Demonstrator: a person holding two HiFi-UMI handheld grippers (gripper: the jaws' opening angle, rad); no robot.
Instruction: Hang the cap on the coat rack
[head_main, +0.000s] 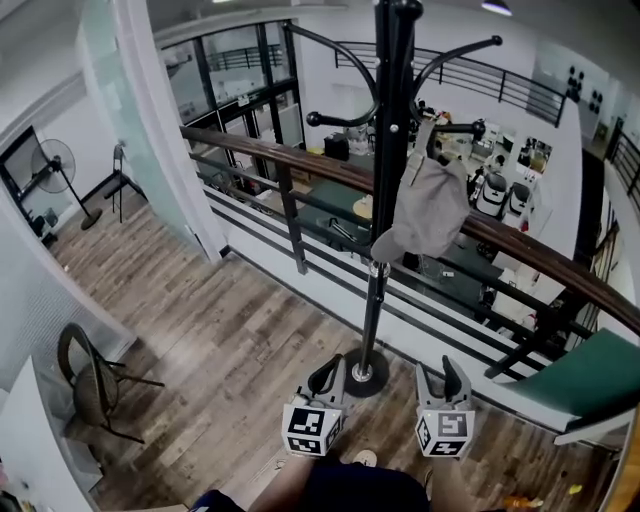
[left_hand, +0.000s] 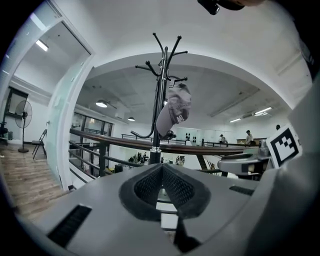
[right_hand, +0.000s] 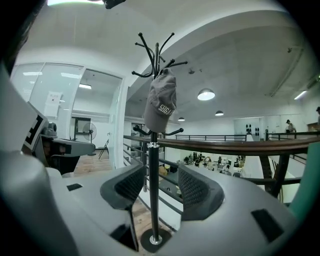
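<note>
A grey cap (head_main: 428, 205) hangs from a right-hand hook of the black coat rack (head_main: 391, 150), clear of both grippers. In the left gripper view the cap (left_hand: 175, 111) sits high on the rack (left_hand: 159, 100); in the right gripper view the cap (right_hand: 160, 102) hangs above the pole (right_hand: 152, 170). My left gripper (head_main: 326, 376) is low, just left of the rack's base, its pads (left_hand: 150, 182) pressed together on nothing. My right gripper (head_main: 451, 378) is just right of the base, open and empty (right_hand: 161, 176), with the pole showing through the gap.
A wood-topped black railing (head_main: 300, 160) runs behind the rack, with a drop to a lower floor beyond. A black chair (head_main: 92, 385) stands at the left, a green-topped surface (head_main: 592, 375) at the right, a fan (head_main: 55, 165) far left. A glass partition (head_main: 150, 130) rises at the back left.
</note>
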